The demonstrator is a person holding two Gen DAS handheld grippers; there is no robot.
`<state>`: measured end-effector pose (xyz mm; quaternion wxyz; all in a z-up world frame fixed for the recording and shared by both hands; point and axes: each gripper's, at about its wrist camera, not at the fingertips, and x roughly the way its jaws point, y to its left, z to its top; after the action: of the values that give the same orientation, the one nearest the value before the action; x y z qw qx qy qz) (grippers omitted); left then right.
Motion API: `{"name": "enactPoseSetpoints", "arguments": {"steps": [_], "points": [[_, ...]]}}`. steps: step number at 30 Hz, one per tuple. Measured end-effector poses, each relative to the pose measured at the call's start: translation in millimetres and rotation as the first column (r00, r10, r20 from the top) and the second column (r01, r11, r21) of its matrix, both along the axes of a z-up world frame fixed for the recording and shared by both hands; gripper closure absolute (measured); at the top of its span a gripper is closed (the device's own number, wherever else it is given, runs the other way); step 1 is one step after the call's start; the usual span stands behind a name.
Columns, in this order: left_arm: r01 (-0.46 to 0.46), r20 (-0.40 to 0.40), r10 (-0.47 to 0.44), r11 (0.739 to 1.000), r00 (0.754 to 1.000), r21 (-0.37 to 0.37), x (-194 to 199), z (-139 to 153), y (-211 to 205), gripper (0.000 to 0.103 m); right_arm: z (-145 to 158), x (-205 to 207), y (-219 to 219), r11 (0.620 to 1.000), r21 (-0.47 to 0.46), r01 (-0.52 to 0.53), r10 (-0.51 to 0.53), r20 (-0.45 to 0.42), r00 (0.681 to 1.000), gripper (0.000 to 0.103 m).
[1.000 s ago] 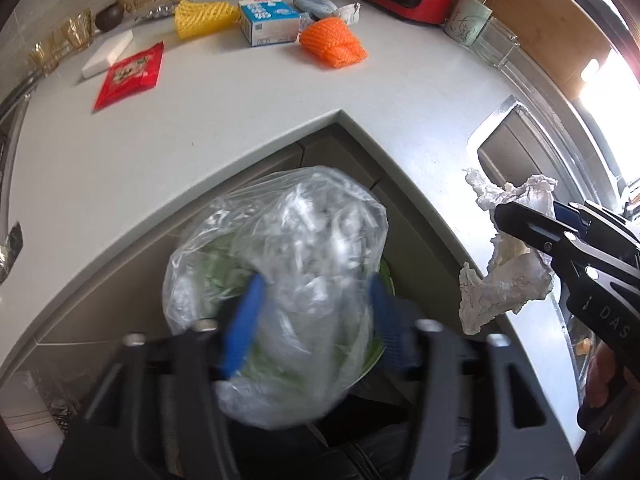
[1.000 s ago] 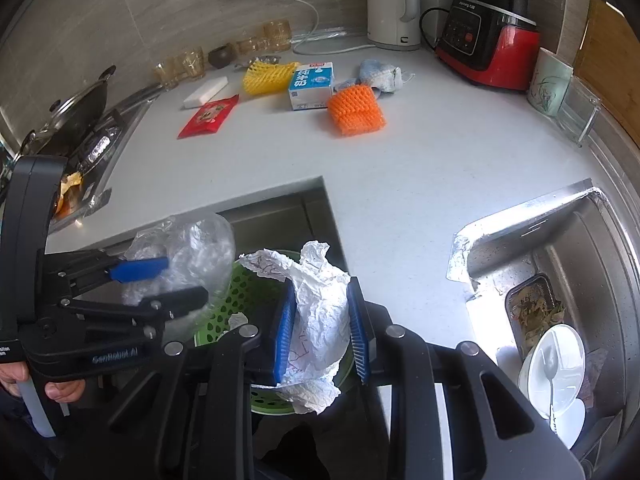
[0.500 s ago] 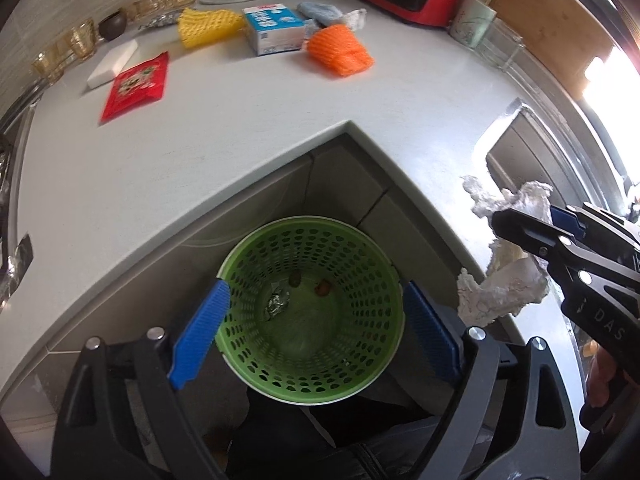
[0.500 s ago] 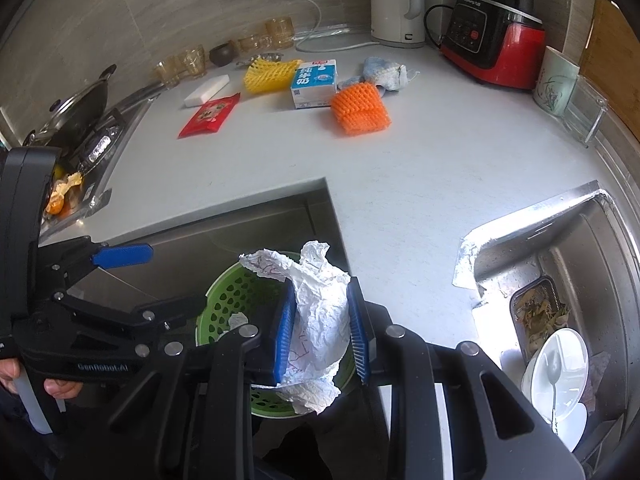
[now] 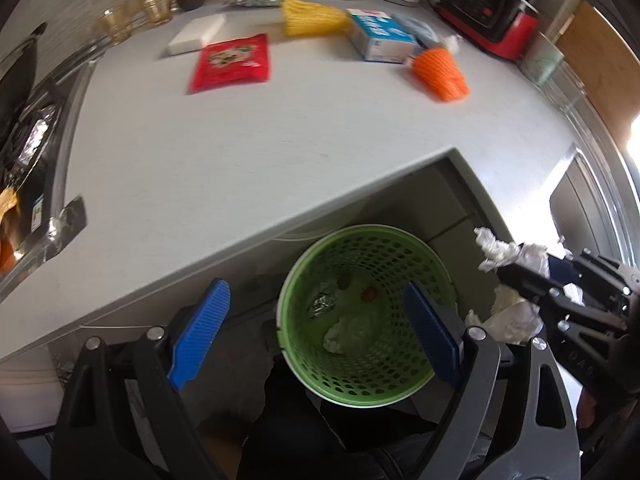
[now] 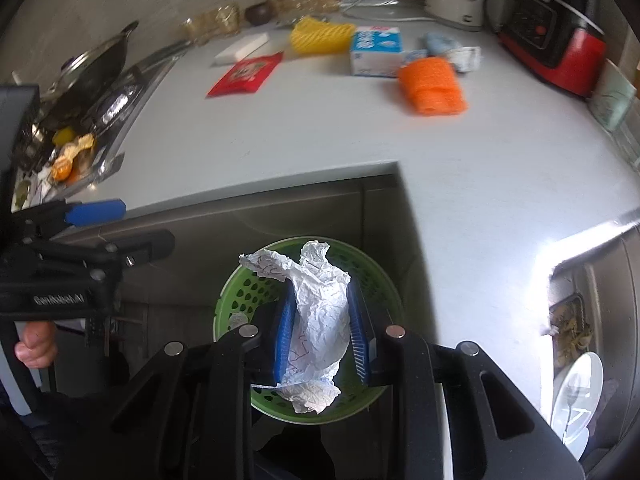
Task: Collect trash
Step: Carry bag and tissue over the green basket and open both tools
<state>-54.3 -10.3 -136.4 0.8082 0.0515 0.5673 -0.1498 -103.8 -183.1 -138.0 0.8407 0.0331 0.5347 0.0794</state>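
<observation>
Right hand-held gripper (image 6: 322,334) pinching crumpled paper (image 6: 316,320) directly above green basket (image 6: 240,292), poised for drop; left hand-held gripper (image 5: 316,332) spread, empty.

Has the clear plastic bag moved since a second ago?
Yes. It left the open left tongs and now lies down inside the green perforated basket, below the counter edge.

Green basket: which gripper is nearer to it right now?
Right. The right gripper hangs directly over the green basket, shut on the crumpled paper. The left gripper is open, one finger over the rim, the other off to the side.
</observation>
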Motion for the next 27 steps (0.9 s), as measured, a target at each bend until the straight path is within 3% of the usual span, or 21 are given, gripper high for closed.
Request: {"name": "enactPoseSetpoints", "arguments": {"steps": [6,7,8,11,17,22,27], "points": [[-0.019,-0.008,0.019,1.000,1.000,0.001,11.4,-2.8,18.4,0.019,-10.7,11.8,16.3,1.000,-0.004,-0.020,0.020,-0.033,0.999,0.072],[-0.018,-0.009,0.018,1.000,1.000,0.001,13.6,-3.3,19.4,0.019,-12.7,13.4,18.9,1.000,-0.009,-0.019,0.019,-0.043,0.999,0.061],[-0.017,-0.010,0.017,1.000,1.000,0.001,15.3,-3.9,20.4,0.019,-13.7,14.5,19.7,1.000,-0.014,-0.017,0.017,-0.048,0.999,0.044],[-0.010,-0.012,0.010,1.000,1.000,0.003,18.6,-4.8,22.8,0.019,-13.5,16.8,23.0,0.999,-0.037,0.003,-0.005,-0.044,0.999,0.025],[-0.004,-0.011,0.004,1.000,1.000,0.000,23.3,-3.7,27.6,0.019,-8.1,24.0,23.1,0.999,-0.037,0.035,-0.036,-0.039,0.999,0.016],[-0.007,0.001,0.007,1.000,1.000,0.000,26.2,1.0,31.9,0.019,16.4,22.8,17.3,0.995,-0.043,0.089,-0.087,0.033,0.996,0.003],[-0.006,0.018,0.006,1.000,1.000,-0.001,28.0,7.2,33.3,0.019,37.8,21.0,7.2,0.990,-0.024,0.142,-0.140,0.093,0.986,0.002]]}}
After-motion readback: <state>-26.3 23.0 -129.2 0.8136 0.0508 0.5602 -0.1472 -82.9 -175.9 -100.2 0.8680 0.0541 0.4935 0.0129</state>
